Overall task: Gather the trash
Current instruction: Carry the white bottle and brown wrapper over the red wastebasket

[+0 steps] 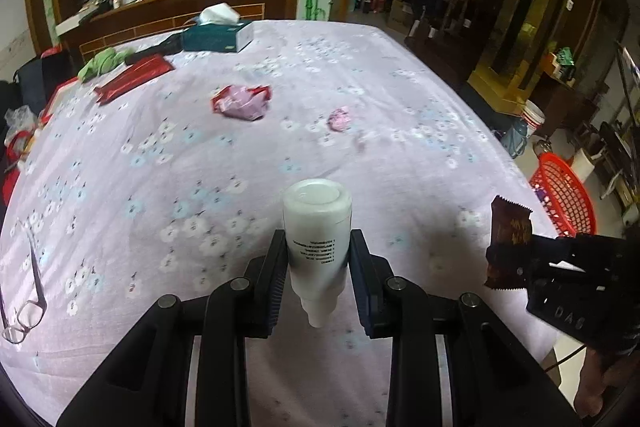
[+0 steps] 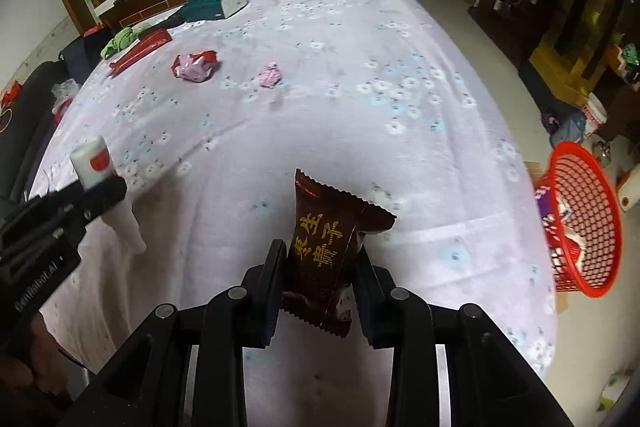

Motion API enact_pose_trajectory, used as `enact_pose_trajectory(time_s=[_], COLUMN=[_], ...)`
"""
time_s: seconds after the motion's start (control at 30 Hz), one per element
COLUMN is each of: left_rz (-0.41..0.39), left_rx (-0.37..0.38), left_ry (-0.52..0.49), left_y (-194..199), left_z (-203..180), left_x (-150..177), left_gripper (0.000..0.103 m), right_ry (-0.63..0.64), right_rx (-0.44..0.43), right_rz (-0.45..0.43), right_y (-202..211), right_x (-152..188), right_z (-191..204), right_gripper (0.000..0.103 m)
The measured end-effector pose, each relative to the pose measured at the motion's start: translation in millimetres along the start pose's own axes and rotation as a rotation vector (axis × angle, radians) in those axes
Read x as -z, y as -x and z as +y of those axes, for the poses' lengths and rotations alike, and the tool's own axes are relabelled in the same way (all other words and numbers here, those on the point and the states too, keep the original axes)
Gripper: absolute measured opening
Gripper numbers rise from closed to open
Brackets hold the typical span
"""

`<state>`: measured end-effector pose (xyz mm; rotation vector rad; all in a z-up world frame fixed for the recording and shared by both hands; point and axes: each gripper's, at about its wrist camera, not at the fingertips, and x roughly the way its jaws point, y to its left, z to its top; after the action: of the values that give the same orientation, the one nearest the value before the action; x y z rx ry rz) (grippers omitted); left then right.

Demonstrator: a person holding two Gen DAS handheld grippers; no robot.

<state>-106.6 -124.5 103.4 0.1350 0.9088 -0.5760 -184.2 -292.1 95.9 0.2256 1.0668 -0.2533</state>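
Our left gripper (image 1: 318, 259) had its jaws clamped on a white plastic bottle (image 1: 318, 223), while our right gripper (image 2: 318, 267) pinched a dark brown foil snack wrapper (image 2: 328, 251). Beyond both lay crumpled pink wrappers (image 1: 242, 101); right of the right gripper stood a red mesh plastic basket (image 2: 592, 219).

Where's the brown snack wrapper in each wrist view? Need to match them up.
Left wrist: brown snack wrapper at the right edge, clamped in the right gripper, above the table.
Right wrist: the wrapper sits bottom centre, upright between the fingers.
Shared landmark: the red basket off the table's right edge in both views.
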Motion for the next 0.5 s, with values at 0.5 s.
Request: enact_pose_trajectory(time_s=[0.5], left_rz=[-0.031], left_rx=[0.041], left_ry=[-0.076], left_y=[13.9], left_z=[-55.9], left_x=[-13.0], left_gripper=[0.029], right_ry=[-0.036], right_rx=[0.044], right_rz=[-0.082], right_y=[35.3], right_x=[7.9], right_z=[-35.5], right_gripper=[0.034])
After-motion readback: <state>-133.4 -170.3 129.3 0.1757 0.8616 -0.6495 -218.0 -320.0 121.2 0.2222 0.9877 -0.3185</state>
